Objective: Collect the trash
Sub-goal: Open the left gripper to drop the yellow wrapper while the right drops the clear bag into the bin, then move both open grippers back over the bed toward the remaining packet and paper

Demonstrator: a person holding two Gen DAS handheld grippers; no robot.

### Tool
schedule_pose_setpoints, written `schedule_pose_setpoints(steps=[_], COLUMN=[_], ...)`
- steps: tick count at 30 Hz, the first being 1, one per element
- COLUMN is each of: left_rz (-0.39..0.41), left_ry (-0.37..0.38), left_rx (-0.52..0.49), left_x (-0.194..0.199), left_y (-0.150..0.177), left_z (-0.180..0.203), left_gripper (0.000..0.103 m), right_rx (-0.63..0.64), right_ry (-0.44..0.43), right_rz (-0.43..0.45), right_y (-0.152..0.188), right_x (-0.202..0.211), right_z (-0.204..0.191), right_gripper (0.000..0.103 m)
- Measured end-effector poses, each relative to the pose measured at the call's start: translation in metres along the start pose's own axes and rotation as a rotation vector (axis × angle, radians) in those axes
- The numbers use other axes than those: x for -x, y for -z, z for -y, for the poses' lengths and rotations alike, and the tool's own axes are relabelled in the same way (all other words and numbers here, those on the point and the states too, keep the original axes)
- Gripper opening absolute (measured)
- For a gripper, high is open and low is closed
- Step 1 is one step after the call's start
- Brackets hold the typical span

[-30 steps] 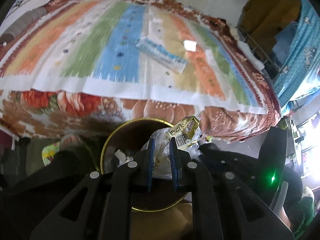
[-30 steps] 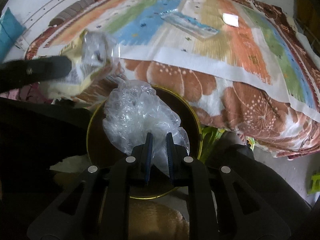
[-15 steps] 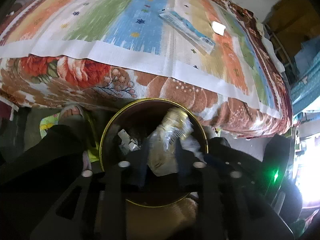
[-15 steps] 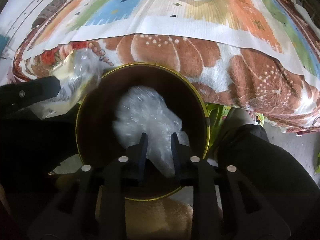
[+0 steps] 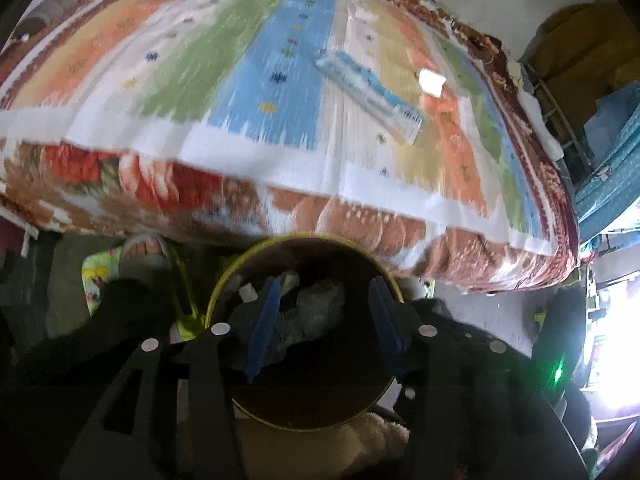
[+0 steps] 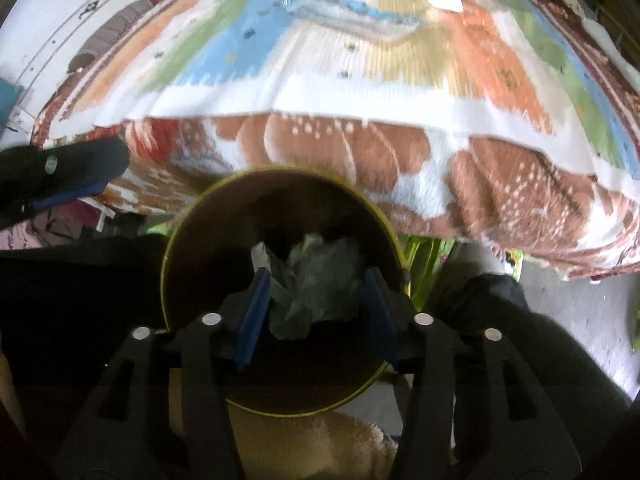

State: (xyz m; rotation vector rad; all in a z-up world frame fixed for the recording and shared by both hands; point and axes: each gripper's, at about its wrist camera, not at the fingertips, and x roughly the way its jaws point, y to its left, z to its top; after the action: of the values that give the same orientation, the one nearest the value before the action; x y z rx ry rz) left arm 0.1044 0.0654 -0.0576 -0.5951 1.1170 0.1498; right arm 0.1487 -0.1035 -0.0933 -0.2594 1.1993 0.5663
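Two grippers: left gripper [image 5: 324, 324] and right gripper [image 6: 314, 314] have just been opening, jaws wide, nothing gripped.
Done: crumpled plastic [image 6: 320, 280] lies in bin [image 6: 184, 240].
Left: blue wrapper [image 5: 370, 94], white scrap [image 5: 432, 82] on bed [image 5: 200, 92].

Crumpled clear plastic bag [image 6: 316, 276] loose inside round yellow-rimmed bin [image 6: 184, 224]; blue-white wrapper [image 5: 370, 94] flat on striped bedspread

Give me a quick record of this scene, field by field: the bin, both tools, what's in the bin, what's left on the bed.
bin: round, yellow-rimmed, on the floor beside the bed
left tool: open over the bin, jaws just opened, nothing gripped
right tool: open over the bin, jaws just opened, pads clear of the plastic
in bin: crumpled clear plastic
left on bed: long blue-and-white wrapper, small white scrap on the striped blanket
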Motion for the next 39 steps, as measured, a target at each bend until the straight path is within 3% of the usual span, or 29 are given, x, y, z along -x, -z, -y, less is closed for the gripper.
schedule_pose_setpoints(steps=[5, 8, 10, 15, 17, 22, 30, 35, 39], left_rz=[-0.022, 0.043, 0.064, 0.096, 0.097, 0.102, 0.125, 0.132, 0.115], left_ry=[-0.02, -0.062, -0.066, -0.111, -0.105, -0.11, -0.128, -0.102, -0.093], left_rx=[-0.062, -0.147, -0.166, -0.164, -0.158, -0.137, -0.131, -0.129, -0.098], left_x=[0.003, 0.012, 0.015, 0.014, 0.013, 0.008, -0.008, -0.026, -0.046], left_y=[-0.024, -0.038, -0.047, -0.075, -0.082, -0.097, -0.122, -0.139, -0.155], left_z=[0.008, 0.024, 0.028, 0.026, 0.024, 0.018, 0.012, 0.011, 0.004], left_gripper=[0.06, 0.069, 0.071, 0.075, 0.081, 0.082, 0.084, 0.096, 0.097], right_rx=[-0.012, 0.016, 0.04, 0.041, 0.056, 0.099, 0.038, 0.003, -0.008], right_ry=[-0.014, -0.003, 0.01, 0.036, 0.052, 0.127, 0.136, 0.15, 0.15], right_rz=[0.054, 0.107, 0.137, 0.175, 0.195, 0.266, 0.249, 0.288, 0.305], right_y=[-0.017, -0.029, -0.037, -0.058, -0.067, -0.09, -0.127, -0.147, -0.166], right_x=[0.015, 0.026, 0.033, 0.04, 0.044, 0.054, 0.041, 0.037, 0.026], right_z=[0.006, 0.002, 0.001, 0.008, 0.008, 0.007, 0.033, 0.052, 0.069], right_gripper=[0.051, 0.062, 0.064, 0.072, 0.076, 0.085, 0.086, 0.092, 0.094])
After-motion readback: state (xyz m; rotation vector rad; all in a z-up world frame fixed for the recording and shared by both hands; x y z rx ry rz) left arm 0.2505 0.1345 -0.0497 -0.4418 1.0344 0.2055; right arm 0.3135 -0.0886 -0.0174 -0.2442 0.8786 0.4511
